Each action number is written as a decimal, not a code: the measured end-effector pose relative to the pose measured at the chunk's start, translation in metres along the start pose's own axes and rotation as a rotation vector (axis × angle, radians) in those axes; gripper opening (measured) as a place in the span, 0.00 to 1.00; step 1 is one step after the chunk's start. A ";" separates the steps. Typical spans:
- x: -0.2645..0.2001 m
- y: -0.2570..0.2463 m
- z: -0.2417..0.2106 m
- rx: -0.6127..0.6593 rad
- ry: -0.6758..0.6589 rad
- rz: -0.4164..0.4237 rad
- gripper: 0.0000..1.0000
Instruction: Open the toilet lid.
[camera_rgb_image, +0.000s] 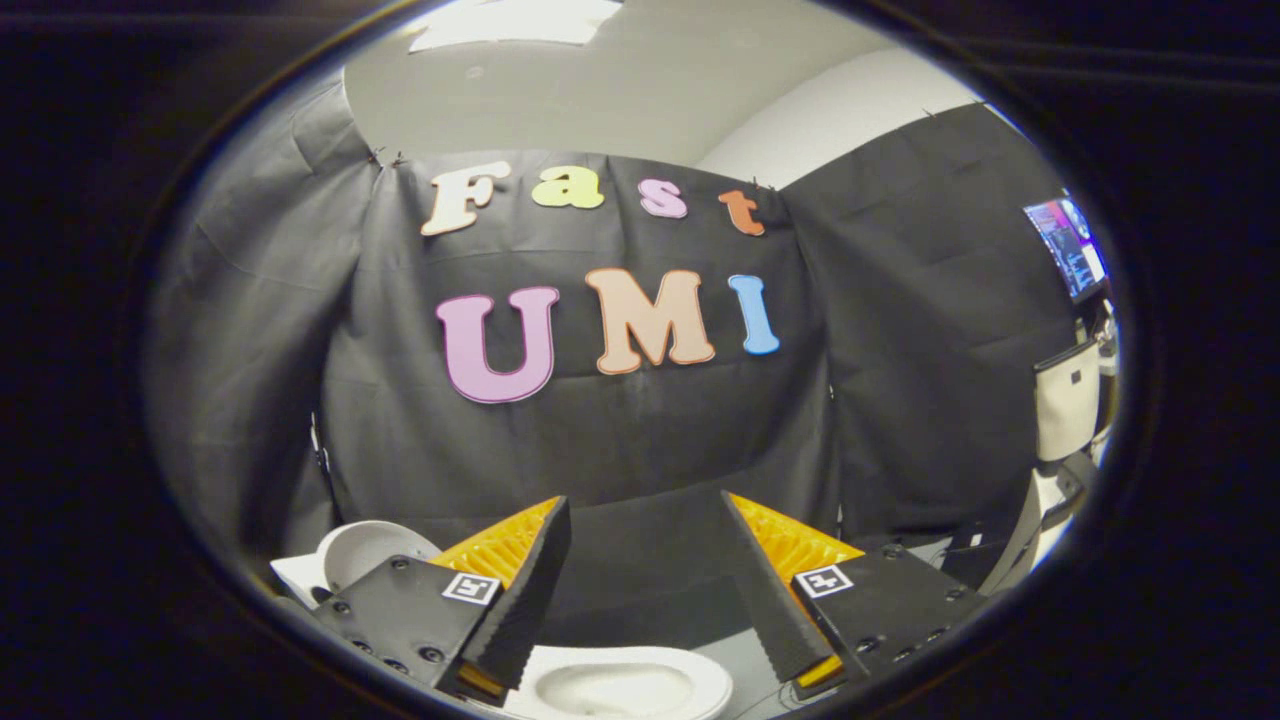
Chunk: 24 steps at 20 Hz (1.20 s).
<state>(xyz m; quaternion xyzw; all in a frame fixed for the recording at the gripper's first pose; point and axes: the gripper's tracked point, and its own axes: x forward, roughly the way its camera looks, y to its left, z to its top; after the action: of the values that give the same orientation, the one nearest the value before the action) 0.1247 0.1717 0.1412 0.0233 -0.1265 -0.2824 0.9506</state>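
I see my gripper with fingers spread wide, grasping nothing. The toilet bowl sits at bottom center between them; its white lid stands raised at lower left.

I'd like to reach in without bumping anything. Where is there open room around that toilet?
The gripper is open, nothing between its fingers; that gap, above the toilet bowl, is free. Beyond the fingers, the space up to the black cloth wall looks bare. It is tighter beside the left finger, where the raised toilet lid stands, and toward the monitor.
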 end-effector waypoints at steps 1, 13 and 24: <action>0.003 -0.010 0.000 -0.014 -0.002 -0.006 0.92; 0.015 -0.120 -0.026 -0.114 0.066 0.067 0.92; 0.018 -0.174 -0.058 -0.084 0.115 0.280 0.92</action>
<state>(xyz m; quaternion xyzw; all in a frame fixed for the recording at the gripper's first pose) 0.0618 0.0145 0.0692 -0.0184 -0.0619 -0.1502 0.9865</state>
